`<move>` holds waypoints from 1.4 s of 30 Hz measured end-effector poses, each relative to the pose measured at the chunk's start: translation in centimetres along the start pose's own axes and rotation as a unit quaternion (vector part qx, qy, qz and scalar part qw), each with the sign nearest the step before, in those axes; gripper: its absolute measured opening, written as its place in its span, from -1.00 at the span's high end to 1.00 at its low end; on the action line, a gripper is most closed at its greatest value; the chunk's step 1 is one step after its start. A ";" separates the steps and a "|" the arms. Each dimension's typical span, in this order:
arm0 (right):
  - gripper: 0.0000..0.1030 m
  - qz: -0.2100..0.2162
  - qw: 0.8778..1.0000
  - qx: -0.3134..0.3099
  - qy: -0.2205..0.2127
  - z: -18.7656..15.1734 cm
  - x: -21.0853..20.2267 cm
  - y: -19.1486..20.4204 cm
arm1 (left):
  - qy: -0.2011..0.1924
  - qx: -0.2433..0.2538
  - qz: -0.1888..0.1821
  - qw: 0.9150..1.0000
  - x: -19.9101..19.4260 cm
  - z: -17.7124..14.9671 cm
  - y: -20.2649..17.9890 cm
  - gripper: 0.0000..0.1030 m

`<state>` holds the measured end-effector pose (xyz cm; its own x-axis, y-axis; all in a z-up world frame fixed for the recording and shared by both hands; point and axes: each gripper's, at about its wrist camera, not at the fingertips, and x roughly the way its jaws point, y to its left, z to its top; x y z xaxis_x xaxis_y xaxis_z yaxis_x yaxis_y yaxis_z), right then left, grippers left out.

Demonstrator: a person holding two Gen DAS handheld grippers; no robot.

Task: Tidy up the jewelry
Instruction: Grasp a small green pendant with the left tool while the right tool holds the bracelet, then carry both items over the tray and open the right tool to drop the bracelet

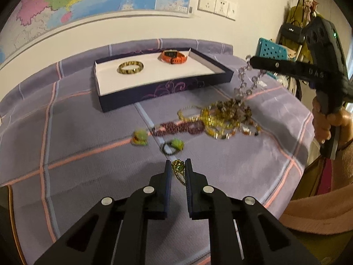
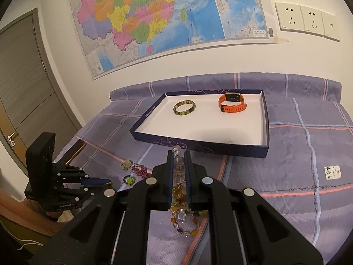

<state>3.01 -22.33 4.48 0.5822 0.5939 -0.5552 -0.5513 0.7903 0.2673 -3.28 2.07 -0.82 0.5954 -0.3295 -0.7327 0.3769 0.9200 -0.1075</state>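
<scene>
The left gripper, low centre in its own view, is pinched narrow on a green-and-gold beaded chain that trails down between the pads. The right gripper is clamped on a strand of clear beads; only the left view shows this strand hanging from the jaws at upper right down into the heap of yellow and amber beads on the purple checked cloth. The right view sees that heap only in part, under its own fingers. Left of the heap lie a dark red bead strand and two small green pieces (too blurred to name). Further up sits the shallow dark box, holding a mottled bangle and an orange watch, well apart. The left view alone shows the hand on the right tool; the right view alone shows a grey door at left.
</scene>
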 end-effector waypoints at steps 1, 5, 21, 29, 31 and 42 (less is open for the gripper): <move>0.81 0.000 1.000 0.000 -0.001 0.1 0.0 -0.1 | -0.003 0.000 0.000 1.000 -0.1 0.2 0.0 0.80; 0.81 0.000 1.000 -0.002 -0.004 0.8 0.2 -0.3 | -0.015 -0.006 -0.002 1.000 -0.3 1.5 0.4 0.80; 0.81 -0.006 1.000 -0.004 -0.012 4.6 2.6 -2.0 | -0.053 -0.018 0.025 0.998 1.1 8.1 3.0 0.80; 0.81 -0.006 1.000 -0.004 -0.014 6.2 4.4 -2.6 | -0.049 -0.014 0.040 0.998 2.9 10.3 3.7 0.80; 0.81 -0.006 1.000 -0.004 -0.013 6.5 4.9 -2.7 | -0.048 -0.015 0.045 0.998 3.3 10.7 3.8 0.80; 0.81 -0.010 1.000 -0.003 -0.008 8.1 6.9 -3.7 | -0.042 -0.019 0.059 0.997 4.7 12.1 4.9 0.80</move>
<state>13.91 -19.98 6.03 0.6034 0.5800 -0.5472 -0.5422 0.8016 0.2518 9.97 2.41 3.33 0.6914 -0.2337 -0.6836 0.2749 0.9602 -0.0502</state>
